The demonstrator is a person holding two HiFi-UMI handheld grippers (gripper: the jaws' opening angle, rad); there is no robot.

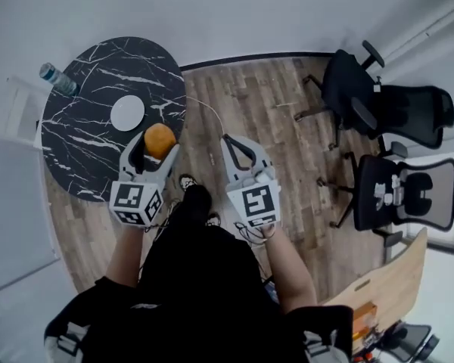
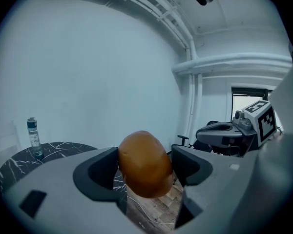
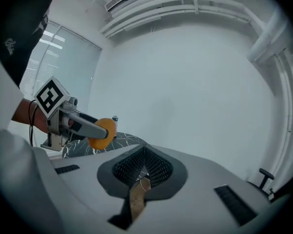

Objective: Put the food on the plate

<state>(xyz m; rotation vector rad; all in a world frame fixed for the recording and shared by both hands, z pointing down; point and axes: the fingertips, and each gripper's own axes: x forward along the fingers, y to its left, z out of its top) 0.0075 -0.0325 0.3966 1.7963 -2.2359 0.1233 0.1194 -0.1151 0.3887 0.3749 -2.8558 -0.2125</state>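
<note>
A round golden-brown bread roll [image 1: 160, 140] [image 2: 144, 164] sits between the jaws of my left gripper [image 1: 158, 145] [image 2: 145, 165], which is shut on it. The roll hangs over the near right edge of a black marble round table [image 1: 83, 138]. A small white plate [image 1: 128, 113] lies on that table, just beyond and left of the roll. My right gripper [image 1: 235, 148] [image 3: 144, 154] is shut with nothing in it and hovers over the wood floor, right of the table. The right gripper view shows the roll [image 3: 101, 133] off to its left.
A water bottle [image 1: 58, 79] [image 2: 33, 138] stands at the table's far left edge. Two black office chairs [image 1: 378, 100] [image 1: 408, 195] stand to the right. A wooden desk corner [image 1: 386, 278] is at the lower right. A thin cable [image 1: 204, 112] runs across the floor.
</note>
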